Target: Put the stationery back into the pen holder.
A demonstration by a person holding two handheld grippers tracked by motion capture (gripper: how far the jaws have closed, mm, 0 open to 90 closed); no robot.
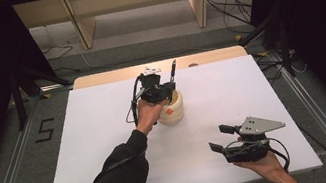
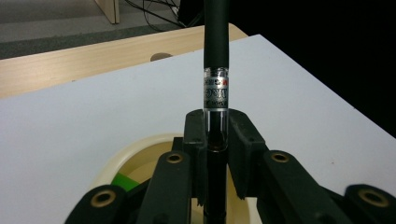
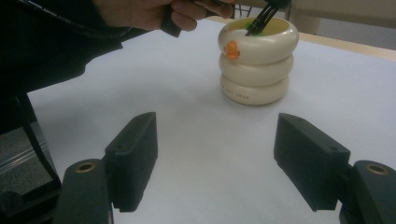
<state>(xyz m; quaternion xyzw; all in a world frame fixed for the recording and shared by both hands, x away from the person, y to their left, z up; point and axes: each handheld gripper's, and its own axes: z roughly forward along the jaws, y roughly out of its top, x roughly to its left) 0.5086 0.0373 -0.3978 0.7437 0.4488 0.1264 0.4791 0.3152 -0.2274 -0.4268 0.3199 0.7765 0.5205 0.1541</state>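
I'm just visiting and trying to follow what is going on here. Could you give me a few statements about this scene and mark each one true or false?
1. The left gripper is shut on a black pen. True.
2. The pen lies flat on the table. False: it stands upright between the jaws, above the cream holder.
3. The right gripper is open and holds nothing. True.
4. The cream holder is a plain straight cylinder. False: it looks like three stacked rings, with a small orange mark near the top.
5. The right gripper is touching the holder. False: it sits apart from it, nearer the person, over the white table.
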